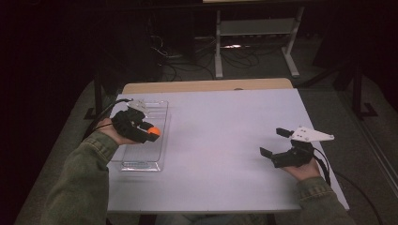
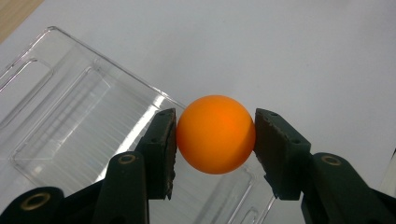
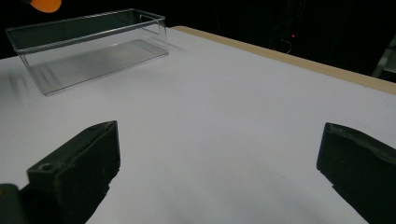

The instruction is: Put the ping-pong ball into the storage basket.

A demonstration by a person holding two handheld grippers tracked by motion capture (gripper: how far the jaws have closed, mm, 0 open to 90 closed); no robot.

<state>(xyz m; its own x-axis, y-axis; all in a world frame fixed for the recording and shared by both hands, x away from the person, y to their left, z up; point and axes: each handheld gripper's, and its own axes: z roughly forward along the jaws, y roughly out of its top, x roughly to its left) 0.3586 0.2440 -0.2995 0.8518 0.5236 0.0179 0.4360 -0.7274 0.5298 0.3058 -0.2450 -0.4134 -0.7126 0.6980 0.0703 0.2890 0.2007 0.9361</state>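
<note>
1. The white table [image 1: 220, 140] is lit in a dark room, its wooden far edge showing.
2. A clear plastic bin [image 1: 162, 136] sits on the table's left side, long and shallow, with nothing lying in it.
3. The right gripper [image 1: 272, 142] is held over the table's right side, jaws spread wide with only bare tabletop between them.
4. The left gripper [image 2: 215, 135] hangs above the bin's right wall, jaws pinching the ball from both sides.
5. The orange ball [image 2: 215, 134] sits squarely between those pads, off the table.

Orange ball [image 3: 45, 4] cut by top edge; clear bin [image 2: 70, 116] cropped left.
</note>
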